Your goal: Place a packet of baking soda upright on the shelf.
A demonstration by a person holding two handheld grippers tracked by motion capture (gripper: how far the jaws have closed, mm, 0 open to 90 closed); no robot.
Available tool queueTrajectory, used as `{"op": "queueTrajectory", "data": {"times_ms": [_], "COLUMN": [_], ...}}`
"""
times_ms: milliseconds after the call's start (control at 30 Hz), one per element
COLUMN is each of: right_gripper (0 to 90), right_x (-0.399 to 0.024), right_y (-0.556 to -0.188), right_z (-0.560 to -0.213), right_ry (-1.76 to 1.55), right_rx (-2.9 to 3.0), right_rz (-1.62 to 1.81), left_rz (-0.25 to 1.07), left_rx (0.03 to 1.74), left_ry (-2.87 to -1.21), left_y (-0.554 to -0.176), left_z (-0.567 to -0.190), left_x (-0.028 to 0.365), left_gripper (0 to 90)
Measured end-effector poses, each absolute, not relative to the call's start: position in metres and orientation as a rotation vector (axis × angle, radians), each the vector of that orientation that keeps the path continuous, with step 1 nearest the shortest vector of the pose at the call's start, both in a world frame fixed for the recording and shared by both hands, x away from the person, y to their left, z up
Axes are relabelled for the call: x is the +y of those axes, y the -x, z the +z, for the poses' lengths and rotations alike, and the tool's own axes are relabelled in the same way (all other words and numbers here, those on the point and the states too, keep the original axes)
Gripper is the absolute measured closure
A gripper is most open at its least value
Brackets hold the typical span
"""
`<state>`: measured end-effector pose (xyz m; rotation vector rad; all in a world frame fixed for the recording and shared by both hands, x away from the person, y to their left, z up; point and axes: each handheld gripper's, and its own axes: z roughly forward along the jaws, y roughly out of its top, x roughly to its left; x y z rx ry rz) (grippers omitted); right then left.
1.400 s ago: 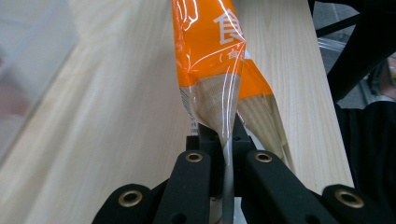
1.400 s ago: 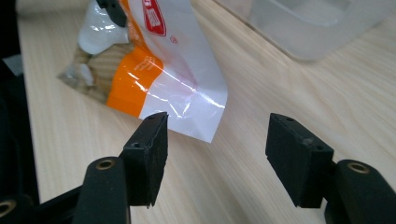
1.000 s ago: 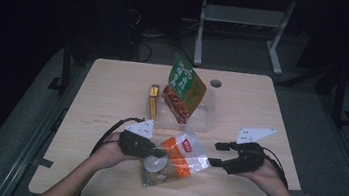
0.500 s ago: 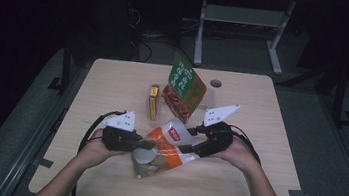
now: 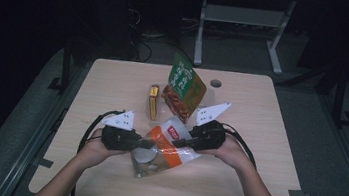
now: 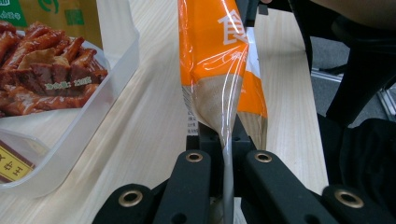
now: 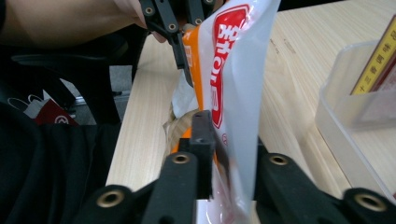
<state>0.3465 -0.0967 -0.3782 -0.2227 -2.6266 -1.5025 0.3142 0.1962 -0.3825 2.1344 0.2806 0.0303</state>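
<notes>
An orange, white and clear snack bag point(image 5: 165, 151) hangs between both grippers just above the table's near middle. My left gripper point(image 5: 143, 144) is shut on the bag's left edge; in the left gripper view the film point(image 6: 215, 70) stands pinched between the jaws of that gripper point(image 6: 227, 161). My right gripper point(image 5: 180, 141) has just been closing, and it now clamps the bag's right, white end. In the right gripper view the bag point(image 7: 236, 70) runs up from the right gripper point(image 7: 219, 161) toward the left gripper point(image 7: 180, 39) beyond.
A clear plastic tray point(image 5: 196, 111) behind the bag holds a green and brown snack pack point(image 5: 184, 86). A yellow box point(image 5: 153, 100) stands beside it. The wooden table point(image 5: 262, 104) has a round hole point(image 5: 215, 83) at the back. Dark floor surrounds it.
The right gripper swept left from the table's right side to the bag and closed on its end. The left gripper with the bag shifted slightly left.
</notes>
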Motion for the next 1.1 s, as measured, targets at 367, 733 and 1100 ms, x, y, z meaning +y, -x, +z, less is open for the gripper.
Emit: {"op": "queueTrajectory", "data": {"times_ms": [367,733,1100], "right_gripper": [90.0,90.0,90.0], "right_x": [-0.100,-0.114,-0.132], "right_y": [-0.339,-0.335,-0.332], "right_z": [-0.370,-0.362,-0.351], "right_ry": [0.186,0.260,0.344], "right_rx": [-2.658,-2.663,-2.690], "right_rz": [-1.481,-1.482,-1.466], "left_rz": [0.039,0.075,0.112], "left_rx": [0.261,0.282,0.331], "left_ry": [-2.140,-2.145,-2.109], "left_y": [-0.313,-0.314,-0.314], "left_z": [-0.388,-0.392,-0.389], "left_x": [0.189,0.184,0.192], "left_gripper": [86.0,71.7,52.8]}}
